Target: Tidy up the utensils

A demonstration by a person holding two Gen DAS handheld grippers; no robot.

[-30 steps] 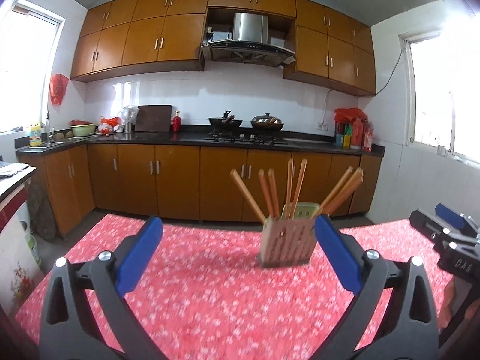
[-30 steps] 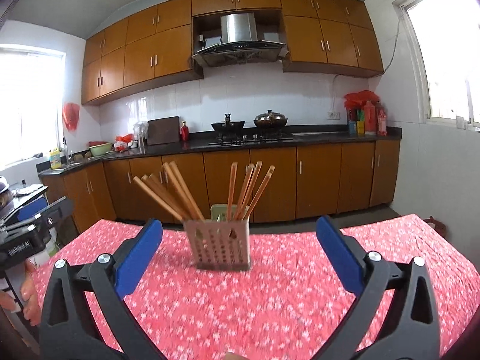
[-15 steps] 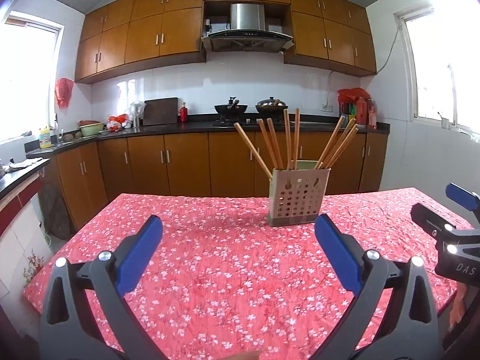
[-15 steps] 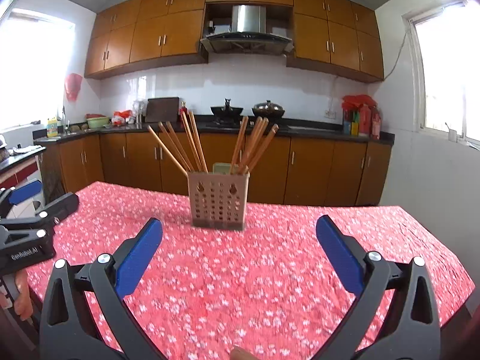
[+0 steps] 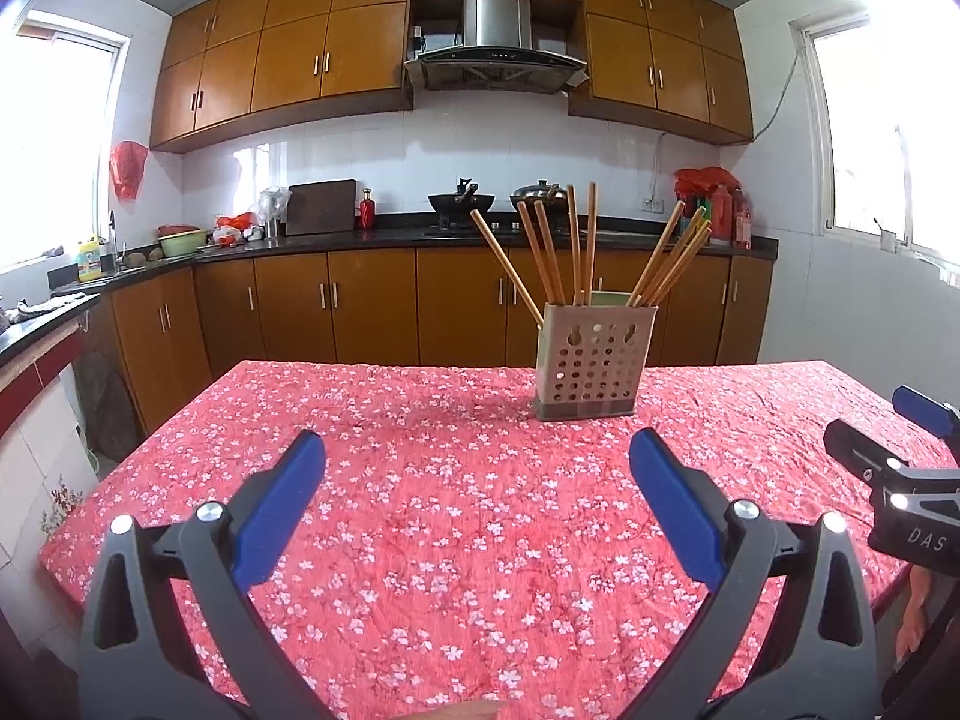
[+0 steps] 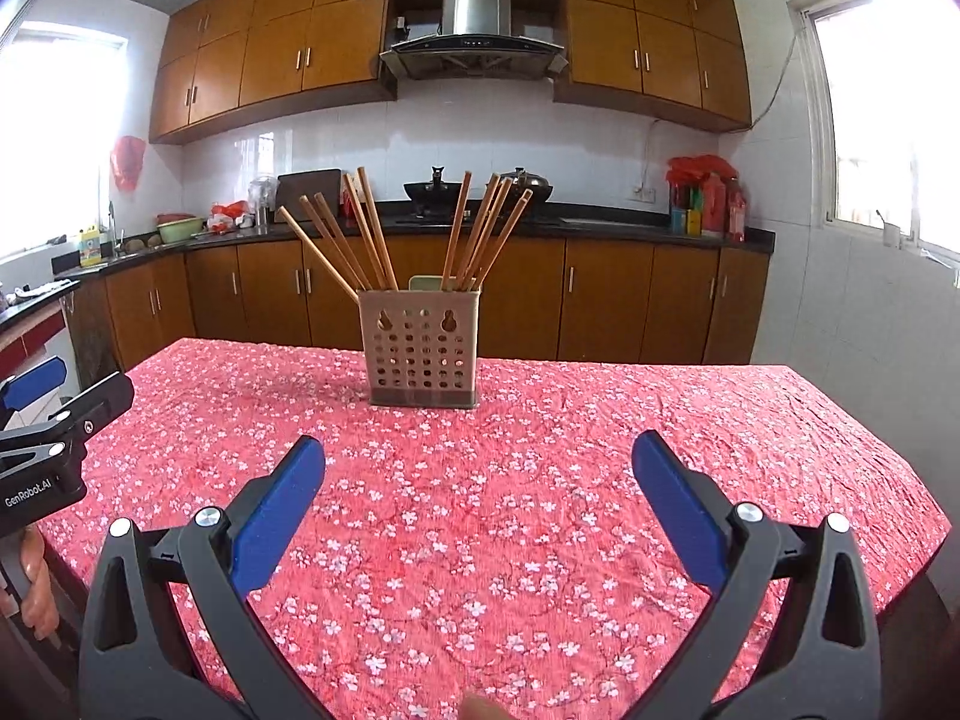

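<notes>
A beige perforated utensil holder (image 5: pixel 591 360) (image 6: pixel 420 354) stands upright on the table with the red floral cloth (image 5: pixel 420 480) (image 6: pixel 510 480). Several wooden chopsticks (image 5: pixel 576 252) (image 6: pixel 372 234) fan out of it. My left gripper (image 5: pixel 474 498) hovers open over the near part of the table, well short of the holder, nothing between its blue pads. My right gripper (image 6: pixel 477 501) is open too, empty, the holder ahead and slightly left. Each gripper shows at the edge of the other's view: the right gripper (image 5: pixel 900 480) and the left gripper (image 6: pixel 42 426).
Brown kitchen cabinets (image 5: pixel 360 312) and a dark counter with a stove, pots (image 5: pixel 462 201) and bottles (image 5: pixel 726 210) run behind the table. Windows sit on both side walls. The table's edges drop off at left (image 5: pixel 120 468) and right (image 6: pixel 900 450).
Both grippers have pulled back and up from the holder, so more of the table shows and the holder looks farther away. Both stayed open and empty.
</notes>
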